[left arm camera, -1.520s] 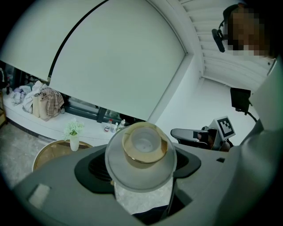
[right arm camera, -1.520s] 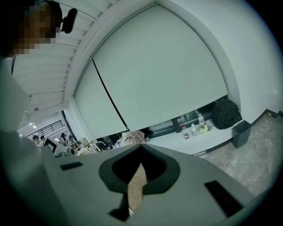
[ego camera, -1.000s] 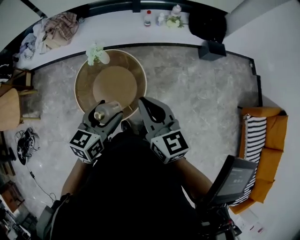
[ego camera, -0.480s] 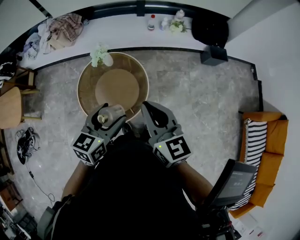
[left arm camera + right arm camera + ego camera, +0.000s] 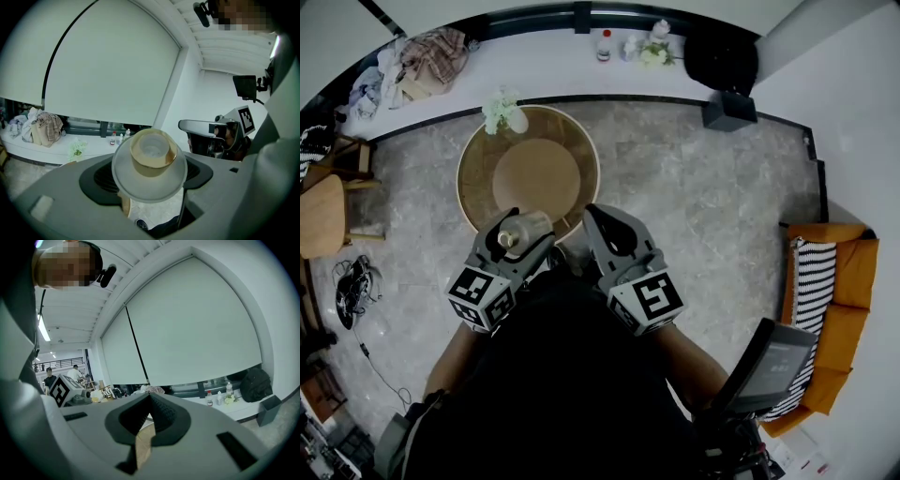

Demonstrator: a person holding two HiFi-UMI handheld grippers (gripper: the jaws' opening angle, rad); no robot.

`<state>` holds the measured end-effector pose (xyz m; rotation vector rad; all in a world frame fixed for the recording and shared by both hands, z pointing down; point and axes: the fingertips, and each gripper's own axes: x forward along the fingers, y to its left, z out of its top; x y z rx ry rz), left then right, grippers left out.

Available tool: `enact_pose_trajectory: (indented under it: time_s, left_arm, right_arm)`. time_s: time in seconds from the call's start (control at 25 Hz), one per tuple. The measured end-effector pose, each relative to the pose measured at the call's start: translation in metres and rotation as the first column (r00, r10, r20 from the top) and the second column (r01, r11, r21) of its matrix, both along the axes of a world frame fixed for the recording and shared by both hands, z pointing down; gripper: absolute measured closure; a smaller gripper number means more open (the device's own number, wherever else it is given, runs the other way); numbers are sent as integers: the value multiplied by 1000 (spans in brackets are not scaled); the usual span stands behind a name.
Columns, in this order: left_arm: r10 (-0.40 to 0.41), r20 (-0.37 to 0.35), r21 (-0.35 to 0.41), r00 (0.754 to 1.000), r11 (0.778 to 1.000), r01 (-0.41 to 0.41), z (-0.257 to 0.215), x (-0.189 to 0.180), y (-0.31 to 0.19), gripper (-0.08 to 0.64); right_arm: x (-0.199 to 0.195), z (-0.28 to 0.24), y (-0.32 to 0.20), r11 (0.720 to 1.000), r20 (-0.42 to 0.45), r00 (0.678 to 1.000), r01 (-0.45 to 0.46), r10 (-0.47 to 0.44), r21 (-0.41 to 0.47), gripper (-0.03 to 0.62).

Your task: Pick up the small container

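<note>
In the head view my left gripper (image 5: 518, 228) is shut on the small container (image 5: 511, 235), a pale round pot with a tan inside, held up near my chest at the near rim of the round wooden table (image 5: 474, 152). The left gripper view shows the small container (image 5: 150, 159) seen end-on between the jaws of the left gripper (image 5: 149, 183), its round base and tan rim filling the gap. My right gripper (image 5: 603, 222) is beside it to the right, shut, with nothing in it. In the right gripper view the right gripper (image 5: 150, 405) has its pads meeting at the tip.
A pot of pale flowers (image 5: 501, 111) stands at the table's far edge. A long white ledge (image 5: 544, 56) at the back carries bottles (image 5: 603, 43), flowers and heaped clothes (image 5: 431, 54). A wooden chair (image 5: 321, 210) stands at left, an orange sofa (image 5: 831, 300) at right.
Both grippers have stayed together in front of me, drifting only slightly. The view has shifted a little, so the table sits lower and more to the right in the picture.
</note>
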<state>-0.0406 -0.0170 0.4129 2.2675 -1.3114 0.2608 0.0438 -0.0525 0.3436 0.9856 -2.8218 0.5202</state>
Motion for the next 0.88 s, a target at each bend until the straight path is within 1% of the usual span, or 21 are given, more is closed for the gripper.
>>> enact_pose_trajectory:
  time_s: [0.44,0.56,0.88]
  left_arm:
    - [3,1,0,1000,1000,-3,0,1,1,215]
    - [5,3,0,1000,1000,-5,-1,1,1,215]
    - [-7,3,-3,1000,1000,7,3,-4,-1,215]
  right_arm:
    - [1,0,0,1000,-3,1000,4,-4,2,595]
    - [2,-2,-2,1000,1,1000,-7,7,14,594]
    - [-3,2,0,1000,-12,1000,6,-7,-5,594]
